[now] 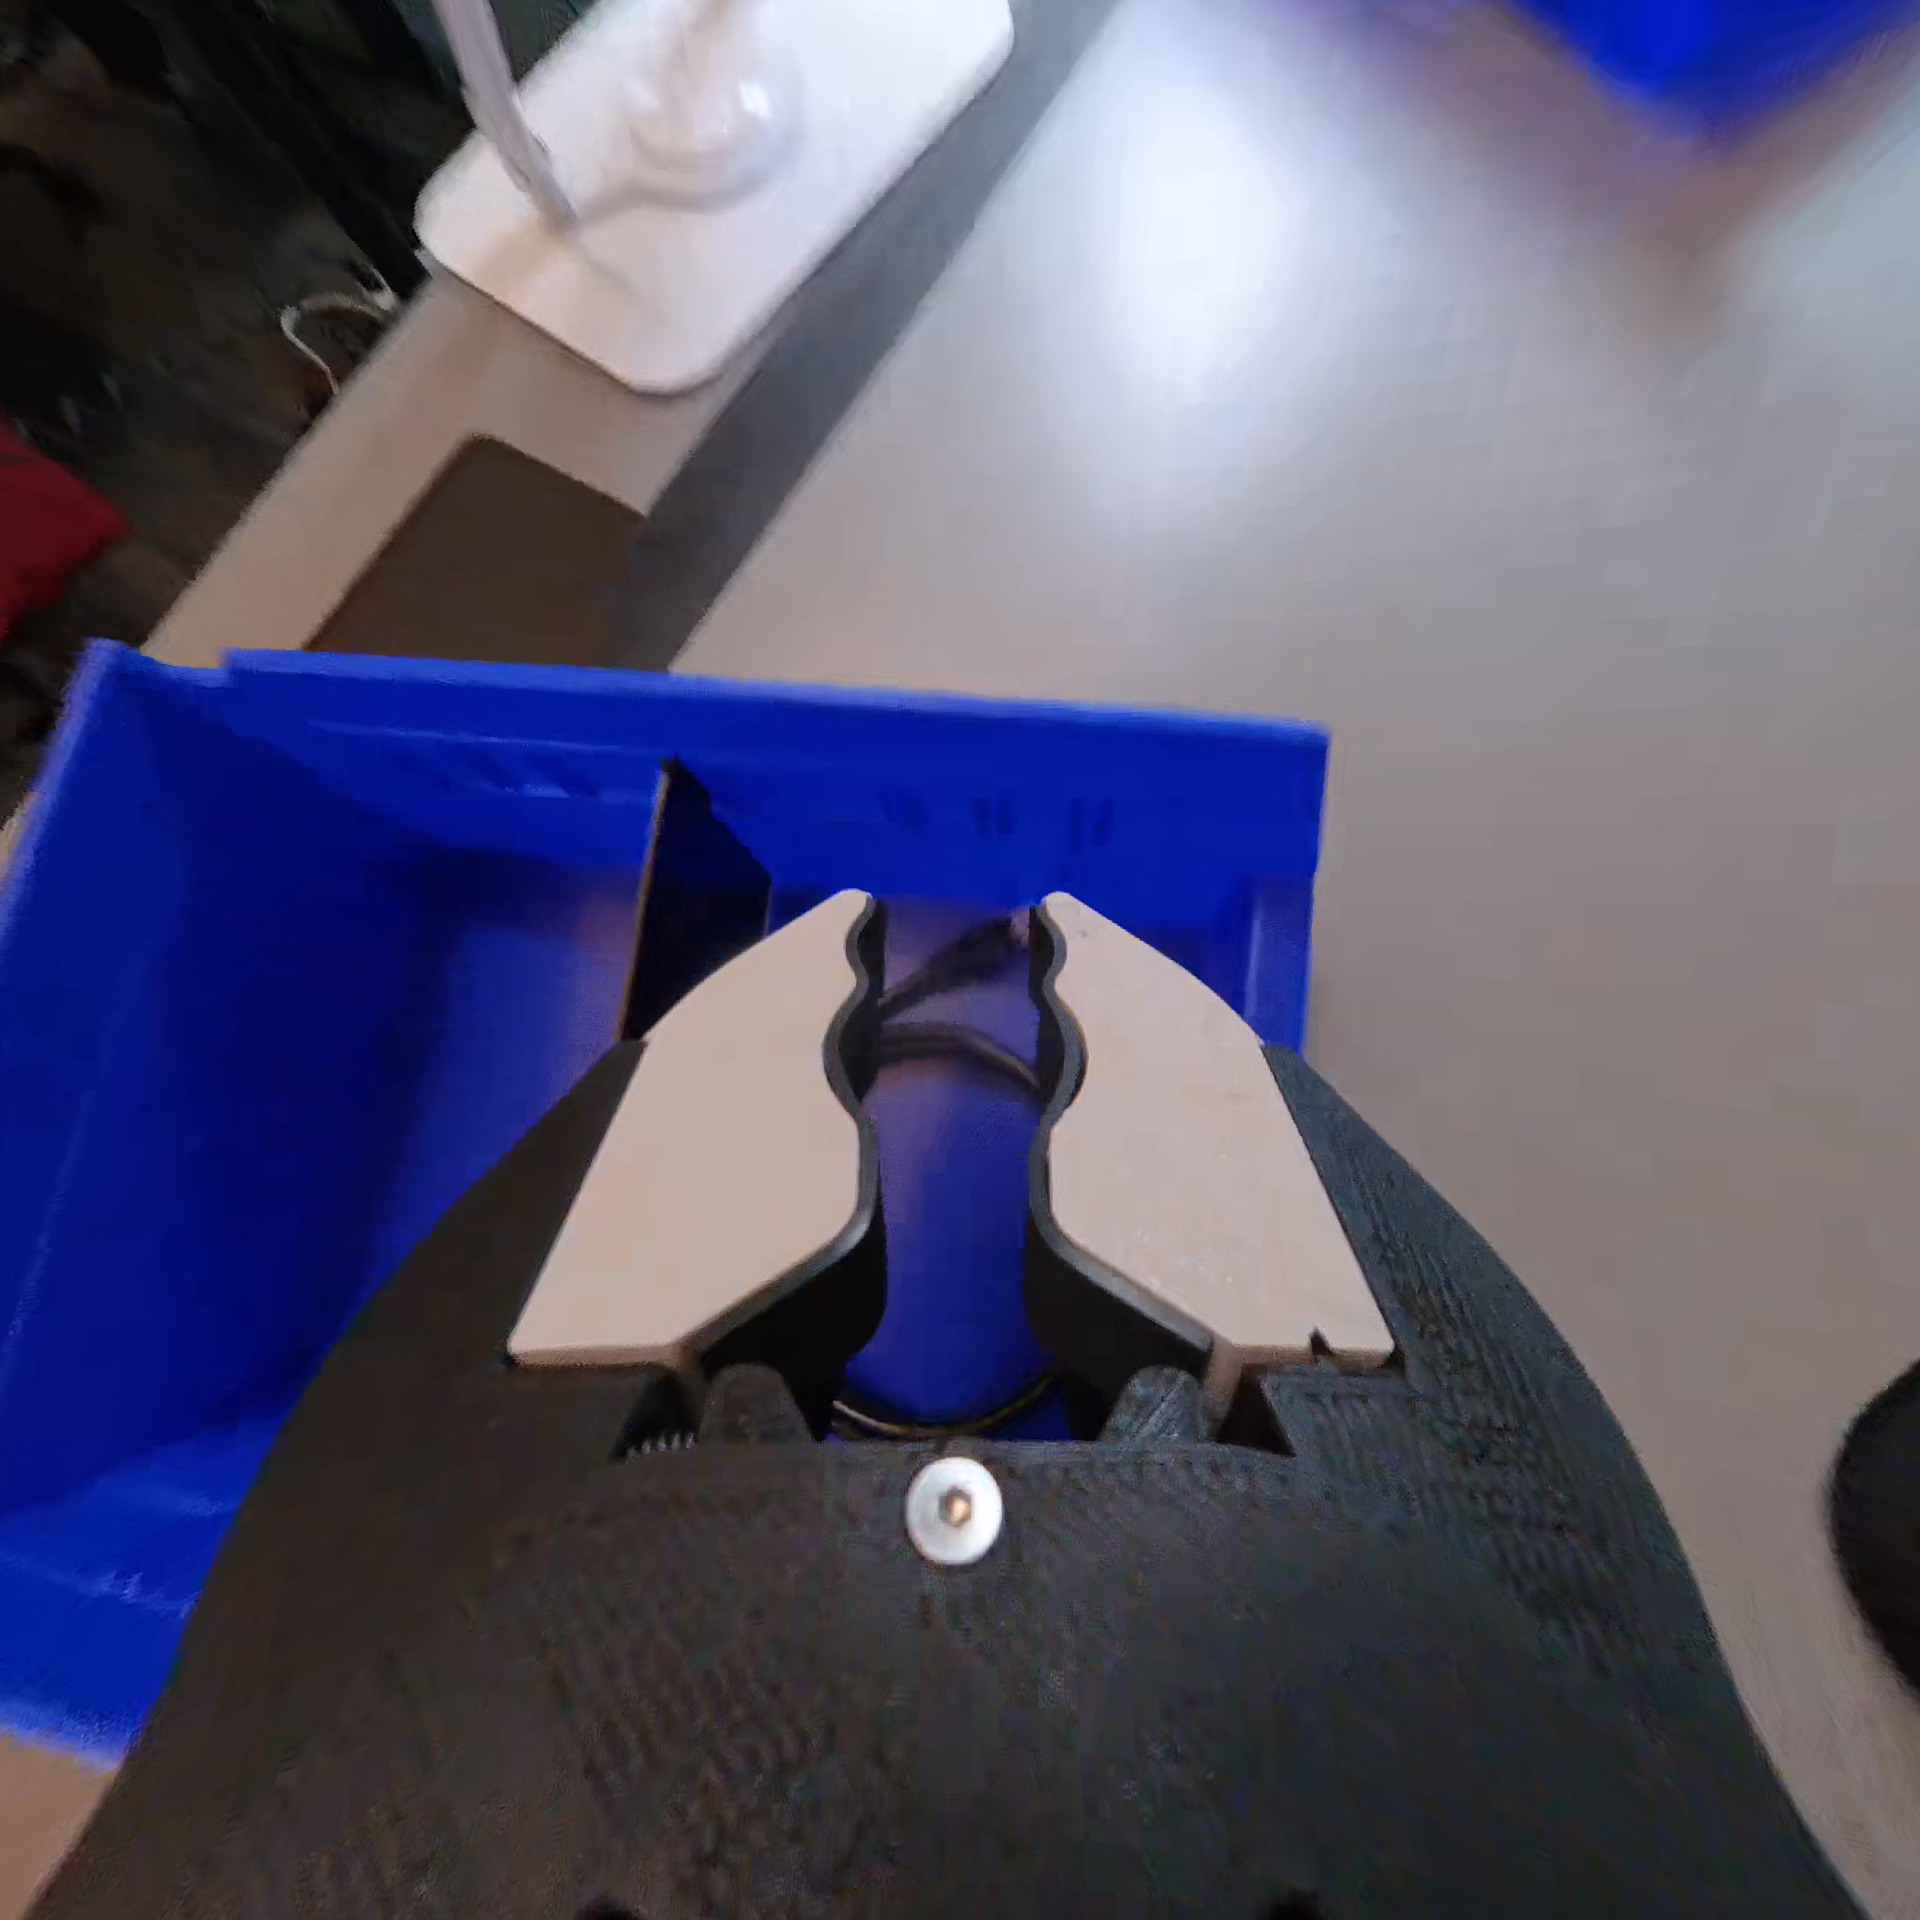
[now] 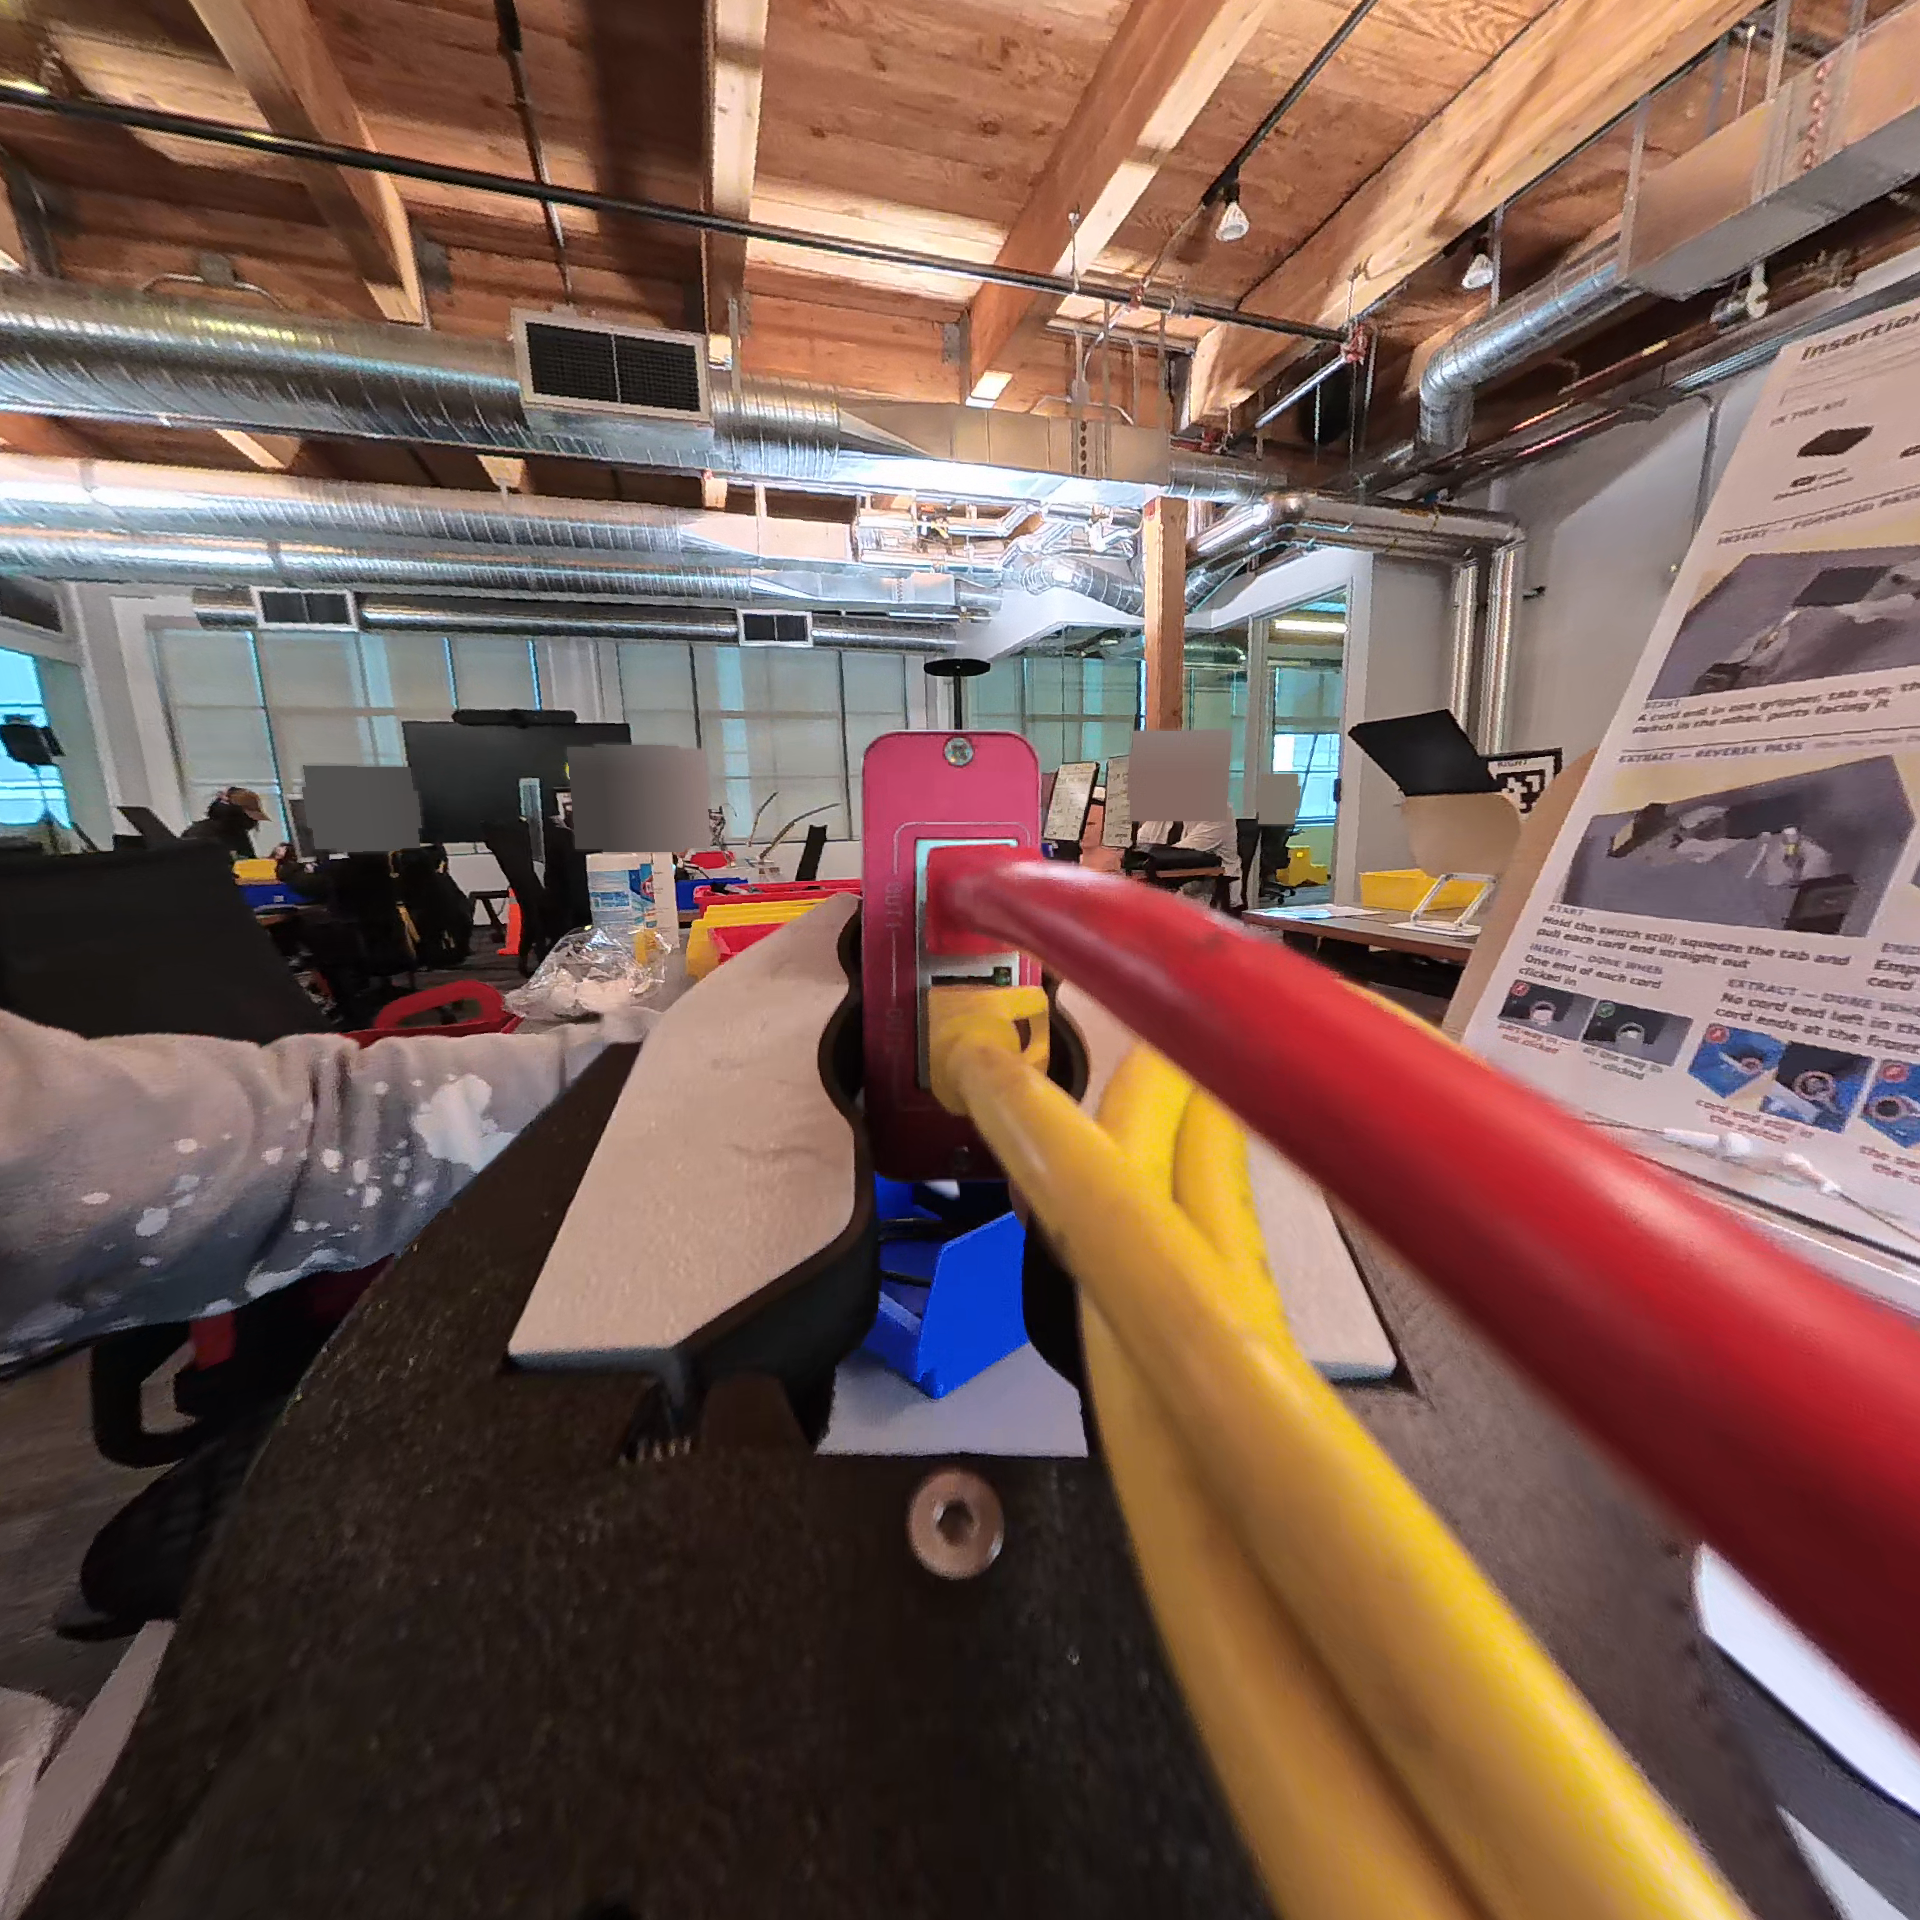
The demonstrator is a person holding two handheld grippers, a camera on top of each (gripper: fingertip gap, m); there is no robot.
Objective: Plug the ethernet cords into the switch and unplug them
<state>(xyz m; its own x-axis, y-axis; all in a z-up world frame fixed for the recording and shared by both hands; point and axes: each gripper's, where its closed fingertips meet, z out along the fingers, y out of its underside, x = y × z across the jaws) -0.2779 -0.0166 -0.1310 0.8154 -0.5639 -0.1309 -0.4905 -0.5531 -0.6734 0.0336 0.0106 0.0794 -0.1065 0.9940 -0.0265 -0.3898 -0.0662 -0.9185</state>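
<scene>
Fingers of the right gripper point(image 2: 951, 1049) pinch the small magenta metal switch point(image 2: 948, 800) upright, port face toward the camera. 2 cords sit in it: the thick red ethernet cord point(image 2: 1403, 1122) in the upper port and the yellow ethernet cord point(image 2: 1122, 1226) in the lower, both trailing back past the gripper's right finger, which they mostly hide. Beyond stand a printed instruction sheet point(image 2: 1745, 790) on the right and a speckled grey sleeve point(image 2: 208, 1164) on the left.

The left gripper point(image 1: 954, 920) hangs over the blue plastic bin point(image 1: 312, 1039), jaws parted a little and holding nothing; a thin black cord point(image 1: 940, 971) lies on the bin floor between the fingertips, blurred. The grey tabletop point(image 1: 1455, 727) runs beyond, with a white flat stand base point(image 1: 707, 208) at its edge.

With 2 cords seated, my guess is that plugging continues: the left gripper likely needs to drop, close on the black cord near its plug, and bring it tab-up to a free port while the right holds steady.
</scene>
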